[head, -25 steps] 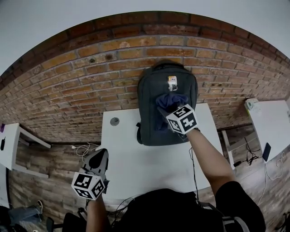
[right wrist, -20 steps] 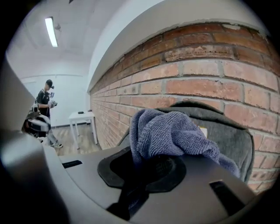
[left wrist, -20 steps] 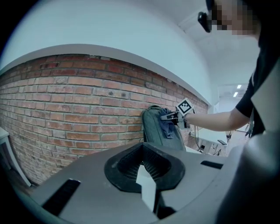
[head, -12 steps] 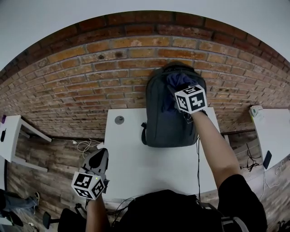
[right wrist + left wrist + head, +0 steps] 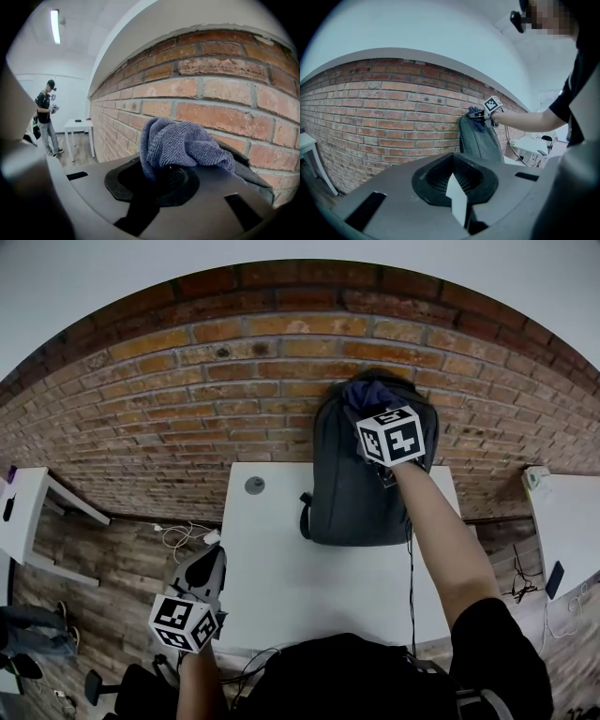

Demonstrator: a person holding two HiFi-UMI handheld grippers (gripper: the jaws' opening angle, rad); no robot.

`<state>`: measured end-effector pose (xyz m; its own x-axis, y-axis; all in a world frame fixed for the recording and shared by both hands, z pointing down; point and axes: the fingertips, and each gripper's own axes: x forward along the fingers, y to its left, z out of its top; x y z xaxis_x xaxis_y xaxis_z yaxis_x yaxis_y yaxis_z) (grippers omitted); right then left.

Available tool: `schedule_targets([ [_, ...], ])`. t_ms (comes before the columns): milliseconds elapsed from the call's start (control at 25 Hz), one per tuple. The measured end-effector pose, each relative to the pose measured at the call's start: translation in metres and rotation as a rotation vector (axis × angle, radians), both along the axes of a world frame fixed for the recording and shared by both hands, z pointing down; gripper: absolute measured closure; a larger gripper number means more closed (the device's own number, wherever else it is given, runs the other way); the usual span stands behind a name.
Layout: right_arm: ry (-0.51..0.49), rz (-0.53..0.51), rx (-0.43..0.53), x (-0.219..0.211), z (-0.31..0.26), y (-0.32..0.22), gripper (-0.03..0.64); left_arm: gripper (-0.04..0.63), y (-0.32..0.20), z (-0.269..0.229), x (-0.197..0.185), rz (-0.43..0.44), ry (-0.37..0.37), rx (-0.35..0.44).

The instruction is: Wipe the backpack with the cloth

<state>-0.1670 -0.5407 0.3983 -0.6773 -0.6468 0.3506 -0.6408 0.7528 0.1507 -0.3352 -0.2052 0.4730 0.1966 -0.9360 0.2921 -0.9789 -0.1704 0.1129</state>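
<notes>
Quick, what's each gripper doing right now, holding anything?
Left gripper: shut, holding nothing.
Right gripper: shut on the purple cloth, up at the top of the backpack.

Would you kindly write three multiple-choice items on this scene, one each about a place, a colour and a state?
1. Where is the backpack? A floor; B white table, against the brick wall; C chair.
2. What colour is the cloth? A blue-purple; B yellow; C white.
3. The right gripper is: A open, empty; B shut on a strap; C shut on the cloth.
Answers: 1 B: the head view shows it upright there. 2 A: seen in the right gripper view. 3 C: the cloth bunches out of it.
</notes>
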Motion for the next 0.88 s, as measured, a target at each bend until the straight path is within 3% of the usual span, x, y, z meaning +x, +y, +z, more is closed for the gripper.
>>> schedule_targets([
  [440,0.077,-0.087,0.041,-0.058,0.003,0.020,0.552,0.604,0.017,0.000,-0.011,-0.043,-0.012,-0.012],
  [880,0.043,-0.059,-0.106,-0.077,0.040,0.042,0.552,0.604,0.041,-0.005,-0.022,-0.098,-0.017,-0.002],
])
